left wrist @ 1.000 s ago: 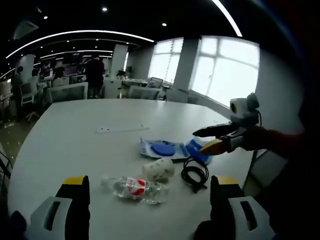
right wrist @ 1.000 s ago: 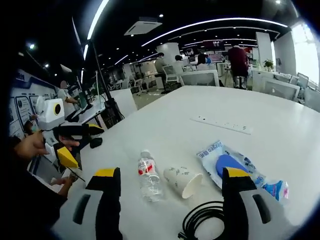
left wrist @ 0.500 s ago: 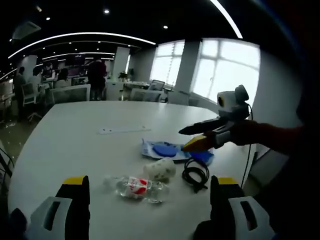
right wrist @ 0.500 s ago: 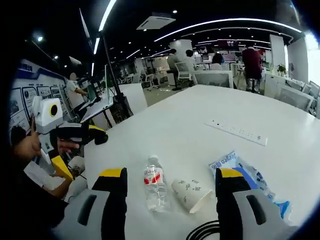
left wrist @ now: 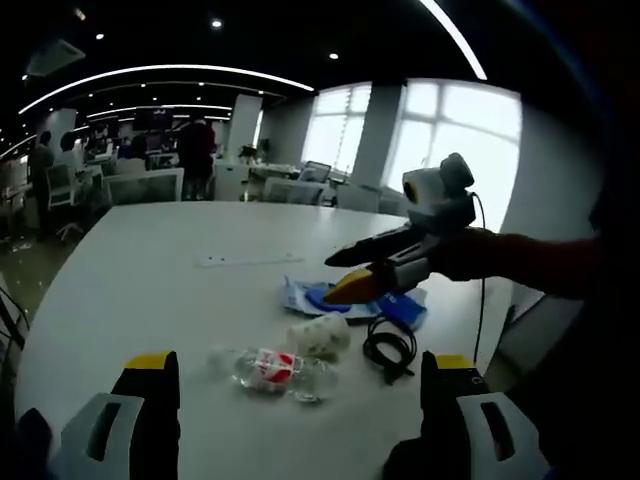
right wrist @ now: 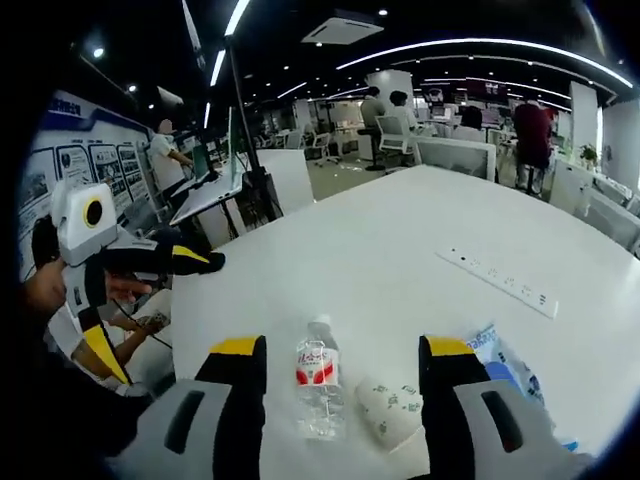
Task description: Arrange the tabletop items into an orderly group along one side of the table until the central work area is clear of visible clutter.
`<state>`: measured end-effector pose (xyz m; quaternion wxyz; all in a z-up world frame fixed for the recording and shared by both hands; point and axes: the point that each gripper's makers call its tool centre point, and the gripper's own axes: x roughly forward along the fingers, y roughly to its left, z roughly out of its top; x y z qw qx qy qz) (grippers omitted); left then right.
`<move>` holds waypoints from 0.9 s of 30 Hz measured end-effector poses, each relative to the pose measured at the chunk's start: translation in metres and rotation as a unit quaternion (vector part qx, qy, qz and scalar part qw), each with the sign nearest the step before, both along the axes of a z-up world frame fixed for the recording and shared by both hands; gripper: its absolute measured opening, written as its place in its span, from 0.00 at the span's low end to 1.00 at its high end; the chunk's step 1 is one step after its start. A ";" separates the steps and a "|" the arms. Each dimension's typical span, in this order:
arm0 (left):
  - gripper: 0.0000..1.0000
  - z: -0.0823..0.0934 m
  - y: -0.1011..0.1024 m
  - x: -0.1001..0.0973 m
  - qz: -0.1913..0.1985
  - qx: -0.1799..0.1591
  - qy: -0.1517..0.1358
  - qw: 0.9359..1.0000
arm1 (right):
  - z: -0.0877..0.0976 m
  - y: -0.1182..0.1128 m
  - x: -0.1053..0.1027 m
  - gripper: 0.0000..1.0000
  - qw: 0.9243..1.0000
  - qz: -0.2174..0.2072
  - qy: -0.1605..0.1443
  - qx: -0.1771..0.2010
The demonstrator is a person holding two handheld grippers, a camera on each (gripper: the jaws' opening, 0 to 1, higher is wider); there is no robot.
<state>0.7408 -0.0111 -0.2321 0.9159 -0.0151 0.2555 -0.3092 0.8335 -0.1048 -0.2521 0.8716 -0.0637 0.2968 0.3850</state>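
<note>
We have the clutter bunched at the lower centre of the left gripper view, on the white bench (left wrist: 150, 270): a clear water bottle (left wrist: 270, 372) lying on its side, a paper cup (left wrist: 320, 337) also tipped over just beside it, a coiled black cable (left wrist: 390, 350) to the right of the cup, and a blue-and-white plastic packet (left wrist: 345, 300) behind them. A white power strip (left wrist: 245, 260) lies apart, further up the frame.

In the right gripper view the bottle (right wrist: 318, 385) and cup (right wrist: 390, 412) sit low in the frame between that gripper's own jaws, the packet (right wrist: 500, 355) shows at lower right, and the power strip (right wrist: 503, 282) lies at right of centre.

The right gripper (right wrist: 335, 365) stands wide open and empty, its jaws either side of bottle and cup. The left gripper (left wrist: 295, 375) is likewise wide open and holds nothing; it also shows at the left edge of the right gripper view (right wrist: 205, 262).

We judge the bottle to be light, smooth and prone to roll; we would take it across the labelled middle. The cup looks thin and crushable, so a gentle pinch at the rim suits it. The packet is limp and will sag; an edge is the place to grip. The cable is floppy and will trail; we would pinch through the coil where strands bunch. None of it looks heavy.
</note>
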 end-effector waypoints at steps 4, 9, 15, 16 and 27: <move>1.00 0.000 0.002 -0.002 0.004 -0.004 0.001 1.000 | -0.002 0.011 0.006 0.54 1.000 0.010 0.003 -0.005; 1.00 0.000 0.006 -0.003 0.006 -0.002 0.001 1.000 | -0.012 0.027 0.011 0.50 0.999 0.032 0.012 -0.025; 1.00 0.002 0.010 -0.002 0.008 -0.004 -0.003 1.000 | -0.024 0.042 0.013 0.44 0.998 0.050 0.027 -0.035; 1.00 0.002 0.010 -0.002 0.006 -0.004 -0.004 1.000 | -0.026 0.046 0.011 0.43 0.997 0.055 0.028 -0.042; 1.00 0.002 0.012 -0.002 0.007 -0.007 0.006 1.000 | -0.059 0.077 0.023 0.38 0.991 0.084 0.068 -0.078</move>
